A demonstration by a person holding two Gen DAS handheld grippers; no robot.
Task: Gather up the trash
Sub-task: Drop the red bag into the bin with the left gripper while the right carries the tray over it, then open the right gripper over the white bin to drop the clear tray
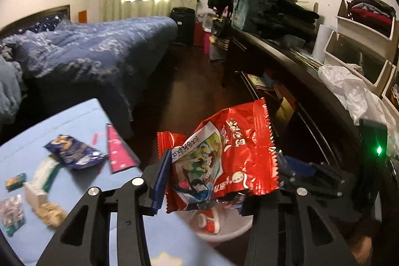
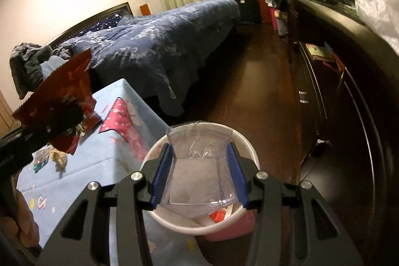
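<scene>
My left gripper (image 1: 219, 181) is shut on a red snack wrapper (image 1: 224, 151) and holds it above the white-rimmed pink trash bin (image 1: 232, 233). The same wrapper shows at the left of the right wrist view (image 2: 57, 101). My right gripper (image 2: 199, 178) is shut on a clear plastic tray (image 2: 197, 166) directly over the bin (image 2: 247, 148), which holds some red and white trash. On the light blue table (image 1: 62, 121) lie a dark blue snack bag (image 1: 74, 151), a pink wrapper (image 1: 117, 151), a white-green packet (image 1: 45, 173), a small green packet (image 1: 16, 181) and crumpled scraps (image 1: 49, 213).
A bed with a blue quilt (image 1: 87, 51) stands behind the table. A dark dresser (image 1: 311, 81) piled with clothes and a white plastic bag (image 1: 344, 86) runs along the right. Dark wood floor (image 2: 249, 81) lies between them. White shelves (image 1: 361, 36) hang at the far right.
</scene>
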